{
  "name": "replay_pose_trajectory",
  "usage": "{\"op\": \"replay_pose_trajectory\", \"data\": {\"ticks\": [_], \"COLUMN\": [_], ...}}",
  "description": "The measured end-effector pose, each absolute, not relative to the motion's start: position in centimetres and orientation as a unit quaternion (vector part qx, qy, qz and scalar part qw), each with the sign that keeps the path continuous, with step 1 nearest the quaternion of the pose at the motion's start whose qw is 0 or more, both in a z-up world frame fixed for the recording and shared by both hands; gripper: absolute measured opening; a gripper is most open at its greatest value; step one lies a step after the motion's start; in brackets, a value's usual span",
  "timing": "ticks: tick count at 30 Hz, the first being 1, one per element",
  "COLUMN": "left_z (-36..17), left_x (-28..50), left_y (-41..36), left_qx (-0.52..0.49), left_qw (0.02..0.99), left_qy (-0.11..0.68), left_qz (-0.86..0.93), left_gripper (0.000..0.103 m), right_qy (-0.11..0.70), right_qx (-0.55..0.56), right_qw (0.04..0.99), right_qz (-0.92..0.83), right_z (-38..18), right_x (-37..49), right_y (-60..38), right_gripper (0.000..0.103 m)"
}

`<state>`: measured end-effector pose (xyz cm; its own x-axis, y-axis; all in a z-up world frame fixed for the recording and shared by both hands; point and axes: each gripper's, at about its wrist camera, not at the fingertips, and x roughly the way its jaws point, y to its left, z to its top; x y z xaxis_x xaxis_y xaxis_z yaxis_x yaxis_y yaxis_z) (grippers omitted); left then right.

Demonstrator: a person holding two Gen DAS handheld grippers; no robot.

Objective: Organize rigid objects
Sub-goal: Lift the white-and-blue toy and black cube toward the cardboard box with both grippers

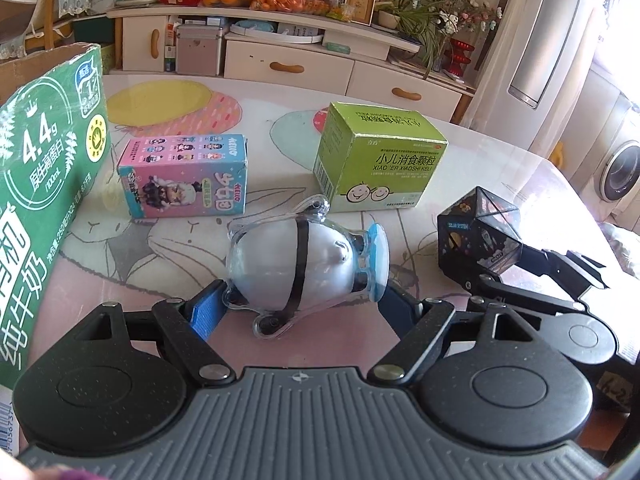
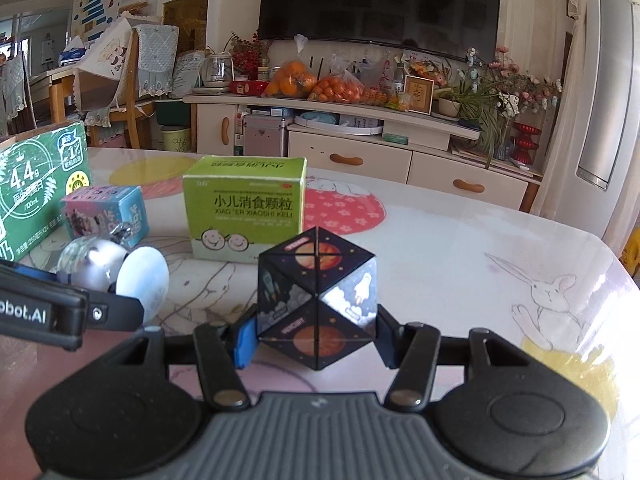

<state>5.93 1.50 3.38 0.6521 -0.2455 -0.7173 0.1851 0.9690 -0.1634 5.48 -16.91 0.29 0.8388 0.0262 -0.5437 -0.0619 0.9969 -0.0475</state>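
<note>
We hold two grippers over a glossy table point(image 2: 460, 248) covered in a pastel cartoon rabbit print; our left gripper point(image 1: 304, 300) has its blue-padded jaws closed on a clear plastic capsule toy with a white rounded body, a black band and a pale blue cap point(image 1: 304, 264), which lies on its side between the pads, its cap toward the right finger; in the right wrist view that same toy point(image 2: 116, 272) shows at the left edge, clamped by the left gripper's black arm; our right gripper point(image 2: 316, 332) grips a black folding cube printed with planets, rockets and stars point(image 2: 316, 296), one corner edge facing the camera, the blue pad pressed on its left face and the dark finger on its right face; in the left wrist view this cube point(image 1: 478, 236) sits to the right of the capsule toy, apart from it; behind them on the table stand a green cube-shaped medicine box with two smiling faces point(image 2: 244, 212), a pink and blue cardboard figurine box lying on its side point(image 1: 184, 176), and, at the far left, a large green milk carton case point(image 1: 44, 192); we cannot tell whether the toy or the cube touches the tabletop
</note>
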Motion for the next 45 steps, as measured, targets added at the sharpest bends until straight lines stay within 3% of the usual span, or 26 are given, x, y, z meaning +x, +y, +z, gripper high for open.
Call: {"op": "replay_pose_trajectory", "data": {"ticks": [29,37,40,42,45], "left_z": [4.0,4.5,4.9,5.1,5.4], "left_x": [1.5,1.1,1.0,1.0,0.8], "left_y": [2.8,3.0,3.2,3.3,3.5], "left_qx": [-0.036,-0.037,-0.042,-0.045,-0.048], "left_qw": [0.899,0.9,0.901,0.902,0.903], "left_qy": [0.408,0.404,0.4,0.397,0.392], "left_qz": [-0.153,-0.16,-0.162,-0.166,-0.171], "left_gripper": [0.101,0.101,0.101,0.101,0.101], "right_qy": [0.31,0.292,0.292,0.294,0.295], "right_qx": [-0.041,-0.05,-0.048,-0.041,-0.042], "right_qw": [0.95,0.955,0.955,0.955,0.954], "right_qz": [0.02,0.002,-0.006,-0.004,-0.012], "right_z": [0.3,0.7,0.7,0.6,0.6], "right_x": [-1.4,-1.3,-1.0,-1.0,-1.0], "right_y": [-11.3,-10.7,-10.9,-10.8,-10.5], "right_gripper": [0.057,0.075,0.07,0.058,0.057]}}
